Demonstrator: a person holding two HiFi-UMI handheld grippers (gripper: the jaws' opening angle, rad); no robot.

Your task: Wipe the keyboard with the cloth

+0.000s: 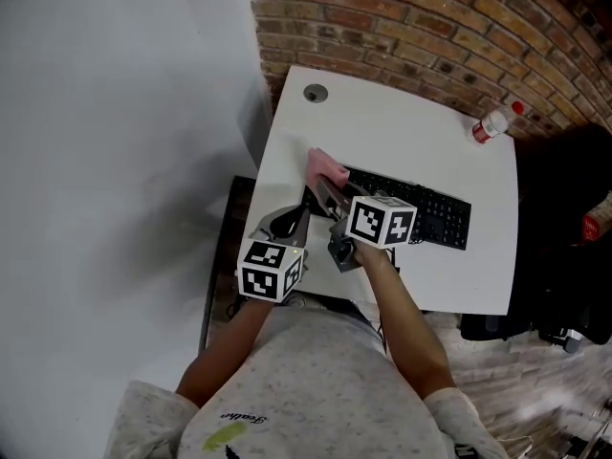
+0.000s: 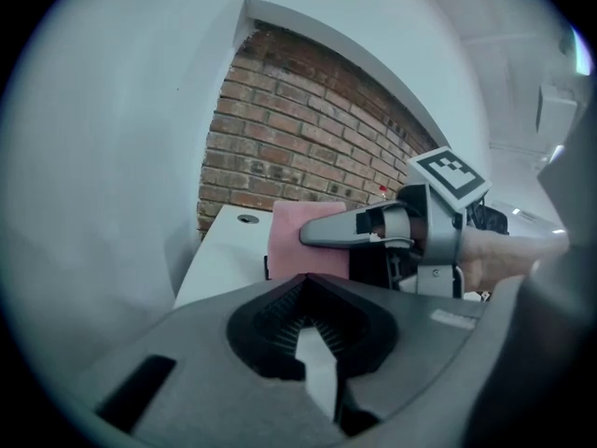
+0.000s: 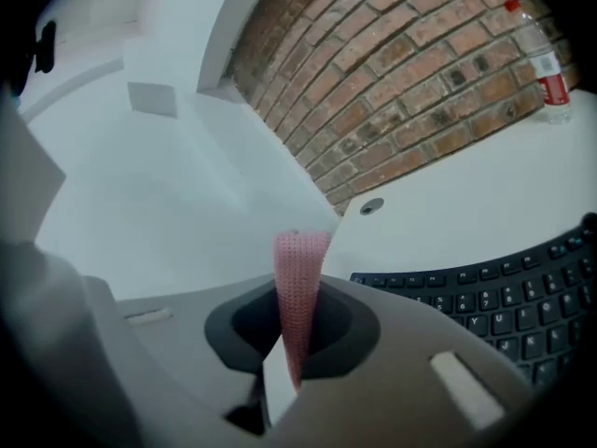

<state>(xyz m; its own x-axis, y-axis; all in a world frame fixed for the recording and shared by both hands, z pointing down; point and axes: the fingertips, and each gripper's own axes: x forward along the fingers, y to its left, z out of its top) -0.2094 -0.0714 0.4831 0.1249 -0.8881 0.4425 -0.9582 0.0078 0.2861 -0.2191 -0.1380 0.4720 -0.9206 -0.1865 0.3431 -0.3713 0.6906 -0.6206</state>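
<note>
A black keyboard (image 1: 421,213) (image 3: 494,292) lies across the white table (image 1: 402,132). A pink cloth (image 1: 325,167) (image 2: 303,241) (image 3: 298,287) hangs over the keyboard's left end, clamped upright in my right gripper (image 1: 323,185) (image 3: 297,343), which is shut on it. In the left gripper view the right gripper's grey finger (image 2: 340,231) crosses in front of the cloth. My left gripper (image 1: 287,223) (image 2: 308,292) hovers at the table's near left edge, just left of the right one, jaws together with nothing between them.
A clear bottle with a red cap (image 1: 492,124) (image 3: 546,63) lies at the table's far right corner. A round cable hole (image 1: 316,93) (image 3: 371,206) sits at the far left. A brick wall (image 1: 430,17) backs the table; dark furniture (image 1: 564,237) stands to the right.
</note>
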